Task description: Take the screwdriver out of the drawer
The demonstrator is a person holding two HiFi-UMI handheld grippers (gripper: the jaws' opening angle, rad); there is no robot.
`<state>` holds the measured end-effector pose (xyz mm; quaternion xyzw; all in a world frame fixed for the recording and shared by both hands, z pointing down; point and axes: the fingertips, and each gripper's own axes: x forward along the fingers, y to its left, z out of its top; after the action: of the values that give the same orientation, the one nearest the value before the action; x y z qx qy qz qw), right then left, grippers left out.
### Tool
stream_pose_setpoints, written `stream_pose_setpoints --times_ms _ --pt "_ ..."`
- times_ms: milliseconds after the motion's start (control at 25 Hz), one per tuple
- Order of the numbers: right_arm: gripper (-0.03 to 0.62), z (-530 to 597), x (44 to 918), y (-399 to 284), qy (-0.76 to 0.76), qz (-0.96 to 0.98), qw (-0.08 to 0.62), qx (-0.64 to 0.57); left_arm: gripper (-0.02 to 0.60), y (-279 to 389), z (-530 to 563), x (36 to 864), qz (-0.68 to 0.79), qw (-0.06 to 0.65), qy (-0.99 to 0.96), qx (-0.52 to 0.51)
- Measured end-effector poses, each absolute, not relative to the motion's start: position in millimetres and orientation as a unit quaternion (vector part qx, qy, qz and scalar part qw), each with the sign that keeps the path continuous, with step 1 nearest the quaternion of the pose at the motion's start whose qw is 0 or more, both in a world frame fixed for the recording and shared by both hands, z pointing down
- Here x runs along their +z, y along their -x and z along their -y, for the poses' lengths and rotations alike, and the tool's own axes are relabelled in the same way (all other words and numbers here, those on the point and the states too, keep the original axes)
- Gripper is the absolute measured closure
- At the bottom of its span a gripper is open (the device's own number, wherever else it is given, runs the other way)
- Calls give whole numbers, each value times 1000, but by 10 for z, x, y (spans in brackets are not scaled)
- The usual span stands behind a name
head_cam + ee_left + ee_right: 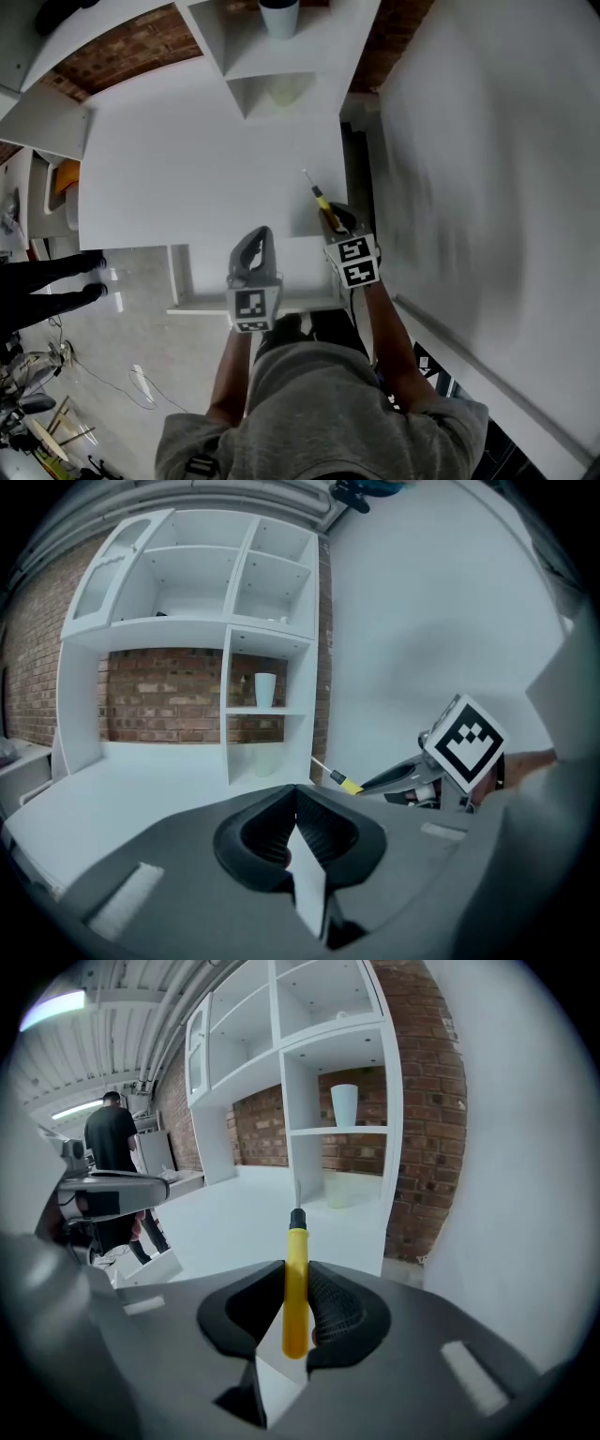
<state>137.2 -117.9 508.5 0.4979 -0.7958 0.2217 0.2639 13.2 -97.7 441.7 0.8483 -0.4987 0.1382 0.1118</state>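
Head view: a person in a grey shirt reaches both forearms out over a white tabletop (187,169), with the right gripper (339,223) clamped on a yellow-handled screwdriver (322,202). The tool is lifted above the tabletop's right edge, its thin shaft pointing away from the person toward a white shelf unit (272,56). A white cup (278,17) stands in the unit, and a brick wall (122,52) shows behind it.

In the right gripper view the jaws press on the handle from both sides, and the black collar and shaft stick out ahead of them. The left gripper (253,246) hangs just beside the right, a little nearer the person. In its own view its jaws meet with nothing between them.

A white drawer (180,281) stands open under the forearms. A plain white wall (487,187) closes the right side. A bystander's dark-trousered legs (47,281) stand well apart on the floor at left.
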Motion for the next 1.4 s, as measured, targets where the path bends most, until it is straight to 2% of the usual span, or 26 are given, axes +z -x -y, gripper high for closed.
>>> stream_pose_setpoints --times_ms 800,1400 --pt "513 2004 6204 -1476 -440 794 321 269 569 -237 1623 5360 520 187 -812 186" --pt "511 2163 6524 -1437 -440 784 338 278 569 -200 1679 5602 521 204 -804 199"
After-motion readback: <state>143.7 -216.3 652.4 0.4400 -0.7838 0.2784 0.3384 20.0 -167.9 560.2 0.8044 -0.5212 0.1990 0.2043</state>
